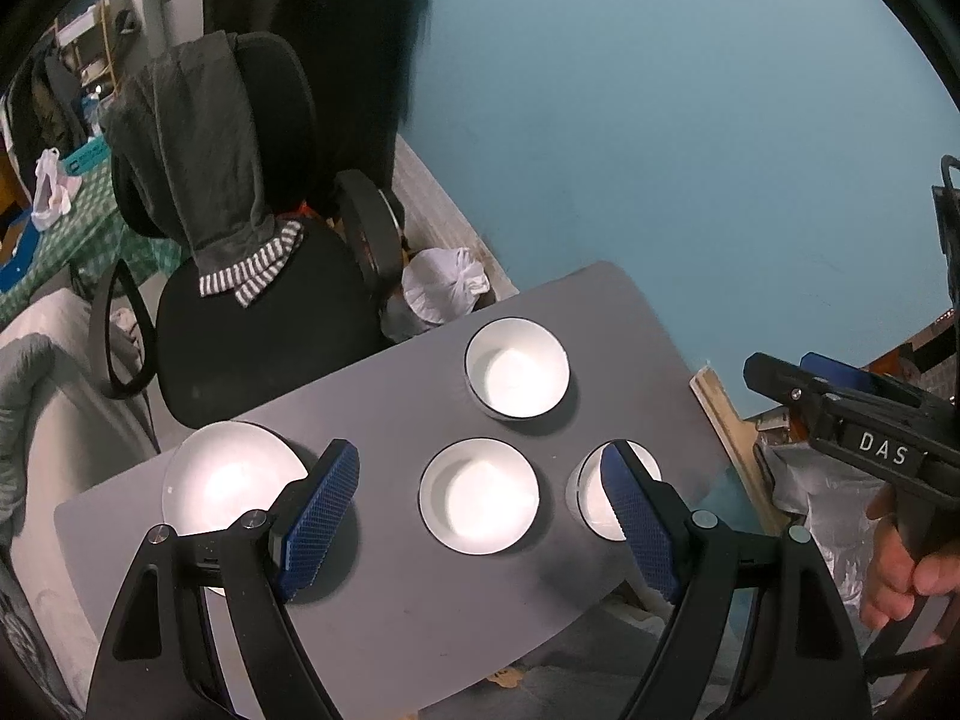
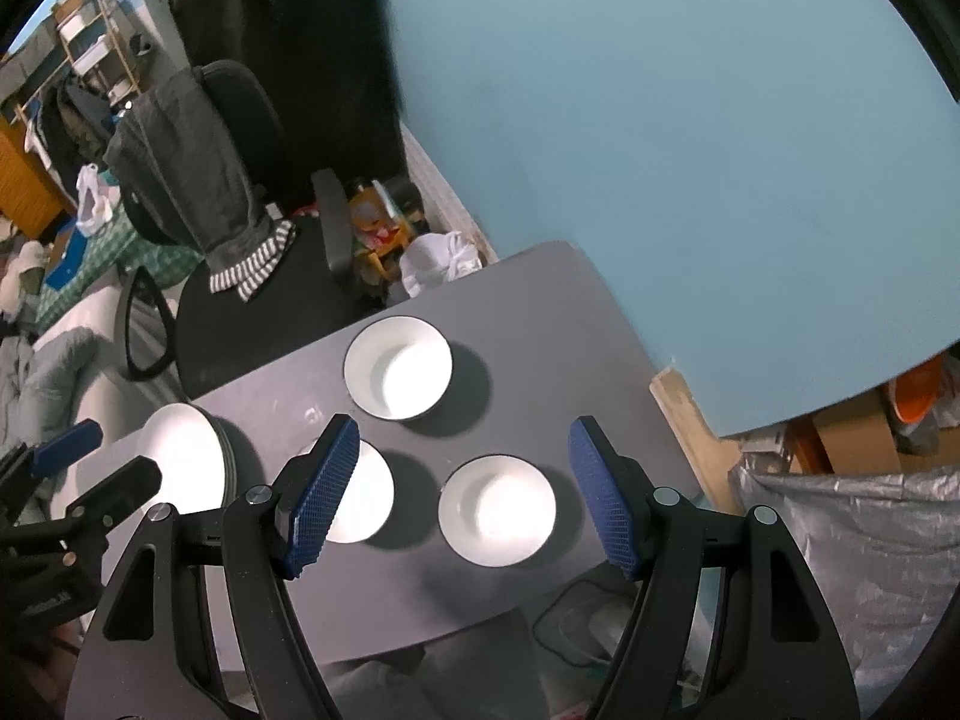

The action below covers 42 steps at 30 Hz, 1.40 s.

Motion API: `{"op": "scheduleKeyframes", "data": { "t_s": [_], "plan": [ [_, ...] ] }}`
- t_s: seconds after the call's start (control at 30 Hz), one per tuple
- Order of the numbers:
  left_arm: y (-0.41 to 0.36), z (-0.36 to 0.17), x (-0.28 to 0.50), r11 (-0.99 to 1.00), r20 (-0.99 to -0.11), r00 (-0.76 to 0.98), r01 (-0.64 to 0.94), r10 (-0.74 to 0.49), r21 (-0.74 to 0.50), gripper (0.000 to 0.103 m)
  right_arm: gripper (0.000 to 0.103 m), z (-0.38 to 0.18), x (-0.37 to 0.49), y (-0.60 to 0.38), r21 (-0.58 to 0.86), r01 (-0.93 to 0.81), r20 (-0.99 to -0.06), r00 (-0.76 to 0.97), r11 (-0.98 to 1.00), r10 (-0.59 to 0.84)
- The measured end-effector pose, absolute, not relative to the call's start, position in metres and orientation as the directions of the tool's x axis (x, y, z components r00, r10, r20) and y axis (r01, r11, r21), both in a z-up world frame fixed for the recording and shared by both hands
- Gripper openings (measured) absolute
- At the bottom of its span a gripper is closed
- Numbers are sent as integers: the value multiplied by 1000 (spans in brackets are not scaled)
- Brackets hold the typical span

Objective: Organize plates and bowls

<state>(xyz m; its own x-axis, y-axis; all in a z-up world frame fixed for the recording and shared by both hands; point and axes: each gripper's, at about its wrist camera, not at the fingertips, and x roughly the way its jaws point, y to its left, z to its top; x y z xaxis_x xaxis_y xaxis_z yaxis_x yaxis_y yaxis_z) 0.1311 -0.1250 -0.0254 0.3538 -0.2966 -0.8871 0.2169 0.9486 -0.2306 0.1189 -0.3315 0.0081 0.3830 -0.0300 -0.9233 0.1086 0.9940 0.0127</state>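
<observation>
Three white bowls with dark rims and a stack of white plates (image 1: pixel 231 480) stand on a grey table (image 1: pixel 384 588). My left gripper (image 1: pixel 480 516) hovers open above the middle bowl (image 1: pixel 479 495), nothing between its blue pads. Its right finger hides part of the right bowl (image 1: pixel 591 492). The far bowl (image 1: pixel 517 369) stands alone. In the right wrist view my right gripper (image 2: pixel 462 498) is open and empty above the right bowl (image 2: pixel 497 510). The middle bowl (image 2: pixel 366 492), far bowl (image 2: pixel 398 367) and plate stack (image 2: pixel 180 462) lie to its left.
A black office chair (image 1: pixel 258 336) draped with a grey garment stands by the table's far left. A white bag (image 1: pixel 444 282) lies on the floor beyond. A wooden plank (image 1: pixel 732 438) and silver bag (image 2: pixel 852 552) sit at the right. A blue wall (image 1: pixel 660 120) is behind.
</observation>
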Motion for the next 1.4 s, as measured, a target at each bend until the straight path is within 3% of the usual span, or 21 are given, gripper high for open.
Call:
{"op": "scheduleKeyframes", "data": {
  "t_s": [0.37,0.83,1.4],
  "plan": [
    [-111,-75,145,959,-921,271,121,-279,-255,84,72,-35,146,-325,105,16,-952,291,994,96],
    [-102,-158,150,968,-954,165,34,-250,-247,84,72,-138,161,-306,186,-94,-972,125,978,197],
    [-113,-231,148,972,-967,95,30,-235,-233,84,71,-203,161,-289,185,-190,-980,31,964,194]
  ]
}}
